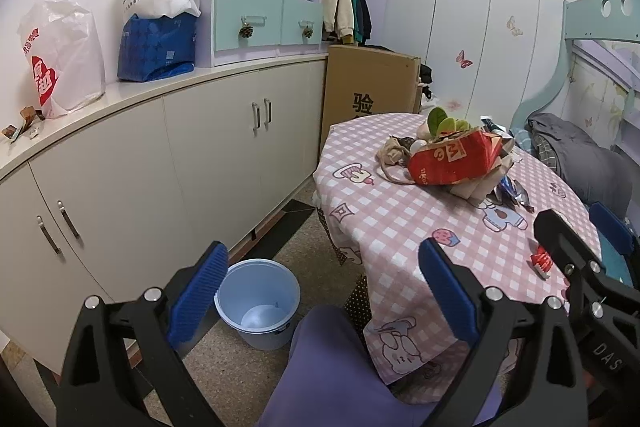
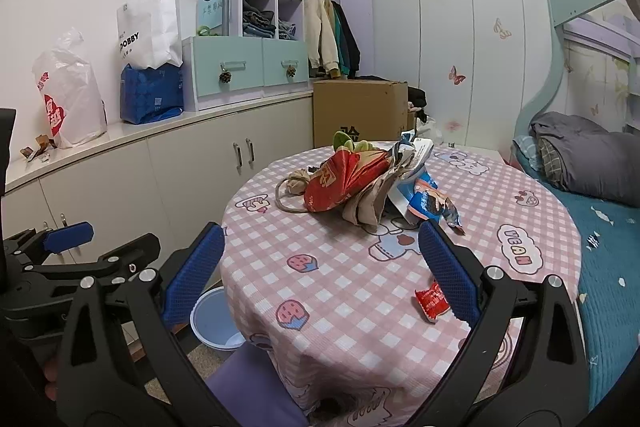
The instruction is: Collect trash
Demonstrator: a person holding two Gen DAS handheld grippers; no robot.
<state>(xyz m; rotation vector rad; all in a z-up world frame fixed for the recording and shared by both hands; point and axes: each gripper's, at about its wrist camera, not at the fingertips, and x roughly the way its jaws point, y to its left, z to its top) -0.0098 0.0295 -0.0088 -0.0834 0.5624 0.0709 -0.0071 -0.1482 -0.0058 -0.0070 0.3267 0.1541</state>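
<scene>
Beside the blue bucket (image 1: pixel 258 301) stands one checked bench (image 2: pixel 360 267) bearing one trash heap (image 2: pixel 360 183) and one red wrapper (image 2: pixel 431 301), "DOBBY" readable behind, left tongs (image 1: pixel 320 291) and right tongs (image 2: pixel 320 267) spread empty.

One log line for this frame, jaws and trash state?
left gripper: jaws open, empty | right gripper: jaws open, empty | trash pile, red wrapper on table | bin on floor
</scene>
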